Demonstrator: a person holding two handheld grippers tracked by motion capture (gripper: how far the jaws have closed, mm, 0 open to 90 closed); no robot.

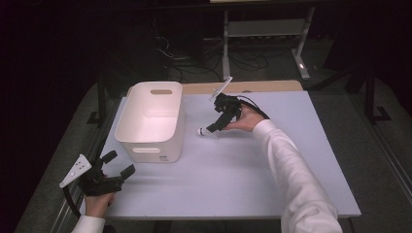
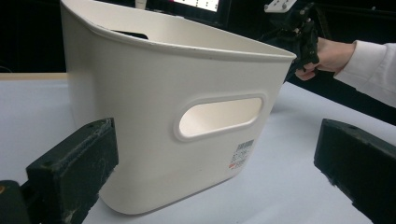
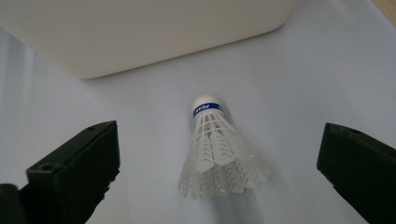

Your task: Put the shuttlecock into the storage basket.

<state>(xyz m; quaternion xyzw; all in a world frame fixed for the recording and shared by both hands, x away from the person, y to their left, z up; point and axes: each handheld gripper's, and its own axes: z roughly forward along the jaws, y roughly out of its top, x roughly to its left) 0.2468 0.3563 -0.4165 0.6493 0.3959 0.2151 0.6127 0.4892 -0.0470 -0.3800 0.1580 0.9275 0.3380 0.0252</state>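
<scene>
The left gripper rests jaws apart at the tabletop's near left corner. A white bin stands left of centre; beside it lies a shuttlecock between the right gripper's parted jaws. Dark floor and cables lie beyond.

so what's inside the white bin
In the high view the white bin looks empty: bare floor and inner walls, though its near wall hides a strip of the floor. The shuttlecock lies outside on the table, between the right gripper's open jaws.
</scene>
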